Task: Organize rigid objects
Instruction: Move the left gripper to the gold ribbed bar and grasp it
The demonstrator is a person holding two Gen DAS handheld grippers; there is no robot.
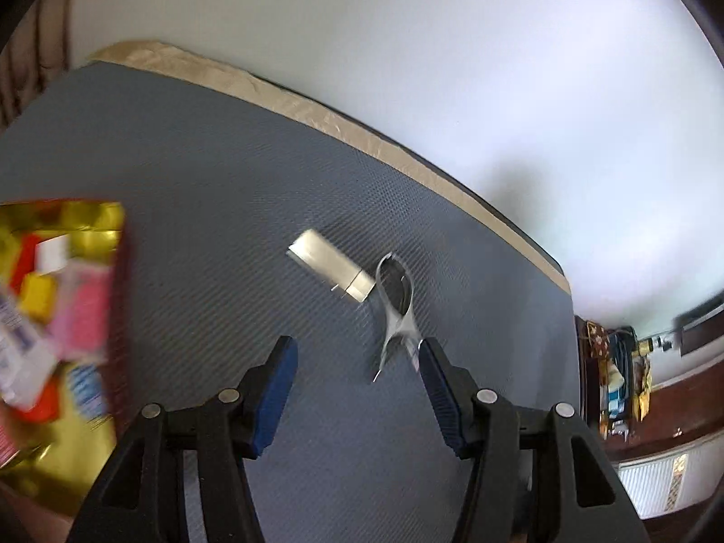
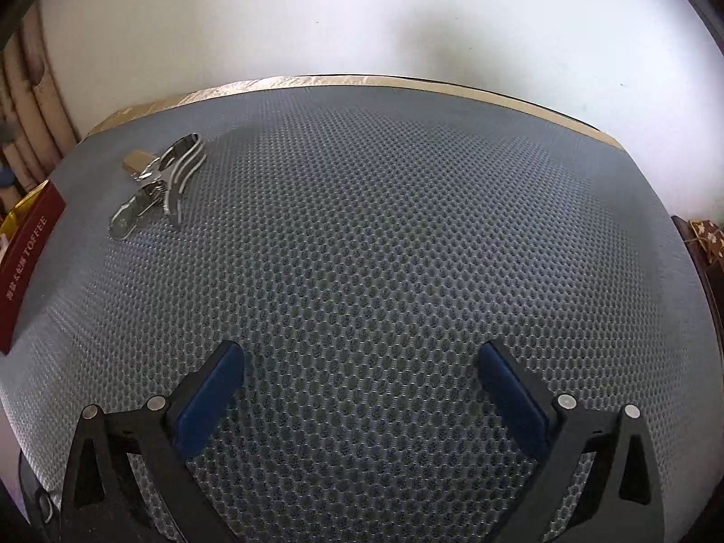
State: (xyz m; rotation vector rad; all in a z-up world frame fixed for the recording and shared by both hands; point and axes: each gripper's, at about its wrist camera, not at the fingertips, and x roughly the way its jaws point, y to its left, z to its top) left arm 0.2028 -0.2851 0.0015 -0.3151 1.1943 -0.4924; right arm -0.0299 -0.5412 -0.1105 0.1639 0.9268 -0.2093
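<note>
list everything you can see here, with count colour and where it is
clip: 1, silver metal, on the mat next to the block
block: 1, silver, on the mat, touching or nearly touching the clip
box: 1, red outside, gold inside, on the mat's left, holding mixed colourful items
mat: 1, grey-blue mesh, covering the table
left gripper: 1, black with blue pads, open, near the clip
right gripper: 1, black with blue pads, open over bare mat

A grey-blue bumpy mat (image 2: 384,235) lies under the tongs w/ a tan shiny edge strip (image 2: 362,80) behind them. A white wall (image 2: 316,13) is further back. Cluttered dark wood shelf (image 1: 620,375) sits right of the tongs.
</note>
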